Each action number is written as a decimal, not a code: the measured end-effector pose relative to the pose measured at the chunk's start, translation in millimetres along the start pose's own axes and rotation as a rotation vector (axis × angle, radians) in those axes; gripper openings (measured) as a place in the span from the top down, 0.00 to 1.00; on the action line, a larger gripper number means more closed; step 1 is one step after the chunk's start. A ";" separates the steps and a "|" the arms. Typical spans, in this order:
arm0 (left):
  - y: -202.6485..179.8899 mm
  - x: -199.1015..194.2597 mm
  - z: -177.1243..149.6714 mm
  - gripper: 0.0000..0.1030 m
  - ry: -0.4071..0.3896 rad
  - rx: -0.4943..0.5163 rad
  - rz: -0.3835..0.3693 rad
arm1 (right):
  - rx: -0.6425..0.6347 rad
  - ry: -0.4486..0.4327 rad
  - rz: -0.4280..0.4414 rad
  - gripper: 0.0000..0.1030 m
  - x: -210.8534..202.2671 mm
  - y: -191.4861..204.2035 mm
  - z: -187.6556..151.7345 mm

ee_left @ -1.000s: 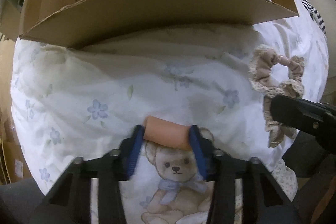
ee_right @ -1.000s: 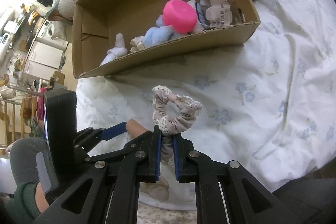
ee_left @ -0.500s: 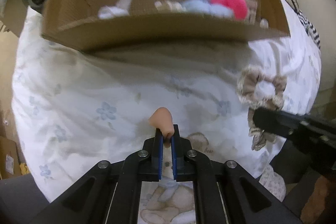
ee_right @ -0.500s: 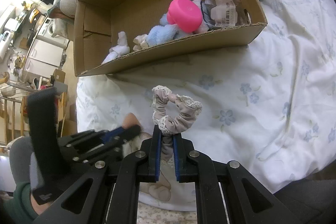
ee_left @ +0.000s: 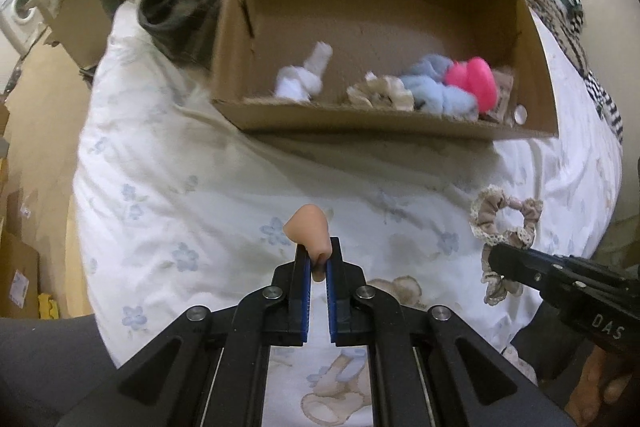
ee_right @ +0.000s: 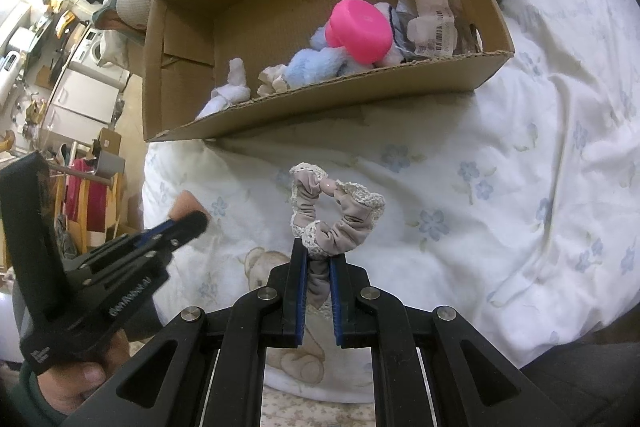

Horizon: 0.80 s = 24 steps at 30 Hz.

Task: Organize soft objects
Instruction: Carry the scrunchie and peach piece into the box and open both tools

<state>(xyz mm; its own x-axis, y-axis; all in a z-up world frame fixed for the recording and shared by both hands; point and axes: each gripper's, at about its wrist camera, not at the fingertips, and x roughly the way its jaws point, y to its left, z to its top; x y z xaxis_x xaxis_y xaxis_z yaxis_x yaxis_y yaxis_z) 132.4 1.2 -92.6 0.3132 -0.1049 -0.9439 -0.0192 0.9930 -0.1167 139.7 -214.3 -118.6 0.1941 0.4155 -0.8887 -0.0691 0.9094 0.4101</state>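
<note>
Left wrist view: left gripper [ee_left: 317, 259] pinching a peach sponge [ee_left: 309, 231] between pressed-together jaws, holding it clear above the flowered blanket [ee_left: 180, 195]; cardboard box [ee_left: 384, 125] sitting beyond, holding a pink toy [ee_left: 474, 79] and blue plush [ee_left: 440, 87]; right gripper [ee_left: 500, 265] showing at right, clamping a scrunchie [ee_left: 505, 223].

Right wrist view: right gripper [ee_right: 318, 261] squeezing the beige scrunchie [ee_right: 334, 213], jaws nearly together, loop standing upright above the blanket [ee_right: 480, 227]; left gripper [ee_right: 188, 223] hanging at left with the sponge [ee_right: 183, 205].
</note>
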 end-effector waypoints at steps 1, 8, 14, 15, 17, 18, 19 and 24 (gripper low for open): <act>-0.2 -0.8 0.0 0.94 -0.010 -0.004 0.006 | -0.003 -0.003 0.001 0.88 -0.7 1.2 -0.5; -3.3 0.5 -5.7 0.94 -0.033 -0.017 0.030 | -0.025 -0.023 0.003 0.88 -6.6 5.2 -1.7; -1.7 -14.5 -6.2 0.94 -0.082 -0.021 0.050 | -0.031 -0.049 0.022 0.88 -16.6 6.4 -2.1; -3.0 -17.6 -6.7 0.94 -0.094 -0.016 0.056 | -0.035 -0.055 0.025 0.88 -19.6 6.8 -1.8; -5.6 -22.2 -7.3 0.94 -0.109 -0.008 0.063 | -0.047 -0.071 0.028 0.88 -26.8 8.5 -1.1; -6.4 -24.5 -7.0 0.94 -0.114 -0.008 0.058 | -0.051 -0.079 0.030 0.88 -30.4 9.6 -0.1; -7.5 -29.1 -5.9 0.94 -0.123 -0.009 0.051 | -0.051 -0.089 0.039 0.88 -35.1 10.4 1.5; -12.8 -58.6 8.8 0.94 -0.202 -0.002 0.029 | -0.057 -0.134 0.073 0.88 -56.9 14.7 14.1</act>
<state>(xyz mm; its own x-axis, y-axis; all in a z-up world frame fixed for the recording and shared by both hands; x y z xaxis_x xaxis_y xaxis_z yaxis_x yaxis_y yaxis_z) 122.7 -4.9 -33.1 0.4962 -0.0628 -0.8660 -0.0333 0.9953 -0.0913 141.5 -224.9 -59.1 0.3155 0.4778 -0.8199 -0.1421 0.8781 0.4570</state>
